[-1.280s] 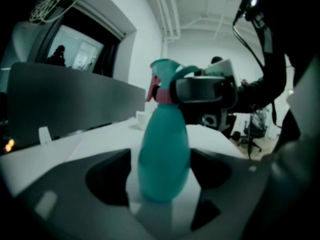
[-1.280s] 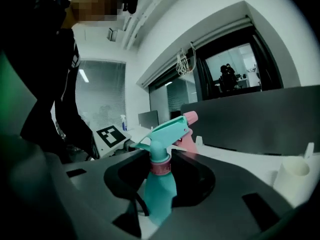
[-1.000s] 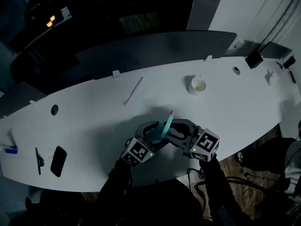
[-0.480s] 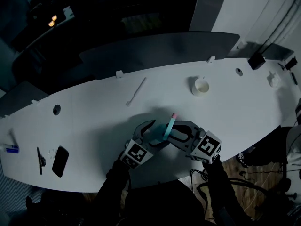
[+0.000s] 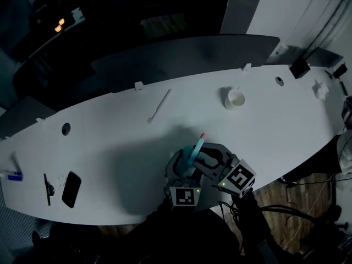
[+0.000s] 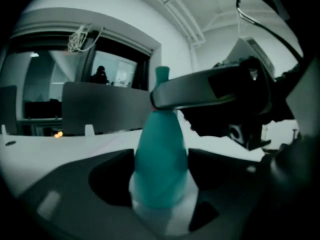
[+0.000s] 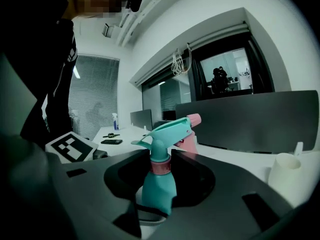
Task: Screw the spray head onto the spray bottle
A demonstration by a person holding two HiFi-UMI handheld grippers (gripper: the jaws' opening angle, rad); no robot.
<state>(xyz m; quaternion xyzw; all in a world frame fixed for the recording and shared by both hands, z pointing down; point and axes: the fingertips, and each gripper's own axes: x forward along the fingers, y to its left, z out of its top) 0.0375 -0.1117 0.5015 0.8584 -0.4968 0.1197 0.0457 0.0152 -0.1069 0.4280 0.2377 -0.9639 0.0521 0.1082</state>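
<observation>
The left gripper [image 5: 183,168] has swung from the bottle's left side round to its near side. Its jaws have just been closing on the lower body of the bottle [image 6: 160,164], probably a fresh grip for another turn. The right gripper [image 5: 204,159] is clamped at the pink collar [image 7: 161,168] under the spray head [image 7: 167,128]. The bottle is upright between both grippers, at the near edge of the table [image 5: 110,142].

Teal spray bottle [image 7: 159,186] stood upright near tabletop's front edge; teal spray head [image 7: 170,131], pink-nozzled, pink-collared, seated on neck.
</observation>
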